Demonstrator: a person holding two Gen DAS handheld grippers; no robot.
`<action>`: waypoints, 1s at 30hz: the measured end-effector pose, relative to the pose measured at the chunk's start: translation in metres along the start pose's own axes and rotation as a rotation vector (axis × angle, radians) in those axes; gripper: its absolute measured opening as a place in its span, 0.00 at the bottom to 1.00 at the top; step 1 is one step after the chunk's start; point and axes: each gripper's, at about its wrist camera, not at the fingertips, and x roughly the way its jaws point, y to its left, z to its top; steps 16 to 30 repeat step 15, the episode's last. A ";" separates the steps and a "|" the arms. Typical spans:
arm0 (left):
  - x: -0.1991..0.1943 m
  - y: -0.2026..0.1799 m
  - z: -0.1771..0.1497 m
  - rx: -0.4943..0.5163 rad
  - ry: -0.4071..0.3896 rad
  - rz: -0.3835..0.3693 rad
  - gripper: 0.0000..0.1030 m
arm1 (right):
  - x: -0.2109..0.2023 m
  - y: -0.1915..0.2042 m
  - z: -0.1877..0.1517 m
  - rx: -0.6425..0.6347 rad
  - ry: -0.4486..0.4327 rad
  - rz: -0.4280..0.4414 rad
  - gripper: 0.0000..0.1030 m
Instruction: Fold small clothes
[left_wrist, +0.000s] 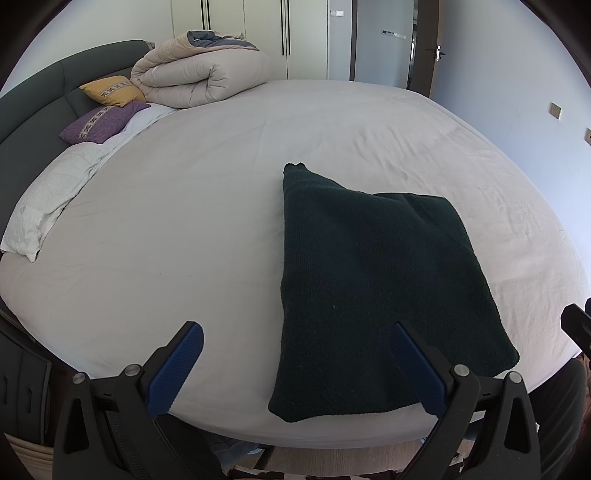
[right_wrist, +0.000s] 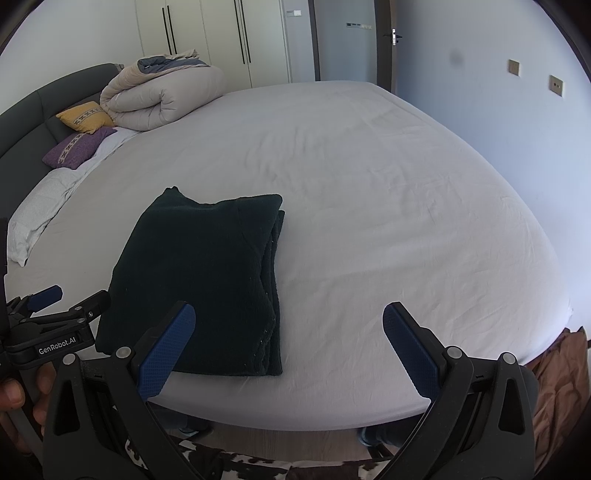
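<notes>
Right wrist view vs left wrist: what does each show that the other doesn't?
Right wrist only: the stacked layers along the dark folded garment's side edge, the left gripper with a hand holding it, and brown fabric past the bed. Left wrist only: the garment's broad top face and its near corner overhanging the bed. Both: the rolled duvet, two cushions, both grippers open, empty.

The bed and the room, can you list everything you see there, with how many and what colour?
Bed sheet: one, white, covers the whole bed.
Sweater: one, dark green, folded, near the front edge of the bed.
Duvet: one, beige with blue-grey lining, rolled up at the far corner.
Cushions: two, yellow and purple, by the headboard.
Pillow: one, white, left side of the bed.
Headboard: one, dark grey, far left.
Wardrobe: one, cream, back wall.
Door: one, pale grey, beside the wardrobe.
Left claw: one, black with blue pads, open.
Right claw: one, same colours, open.
</notes>
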 end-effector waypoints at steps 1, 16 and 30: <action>0.000 0.000 0.000 0.000 0.001 0.000 1.00 | 0.000 0.000 0.000 0.000 0.001 0.000 1.00; 0.002 0.004 -0.003 0.000 0.003 0.003 1.00 | 0.002 0.002 -0.003 0.003 0.009 0.003 1.00; 0.002 0.004 -0.003 0.000 0.003 0.003 1.00 | 0.002 0.002 -0.003 0.003 0.009 0.003 1.00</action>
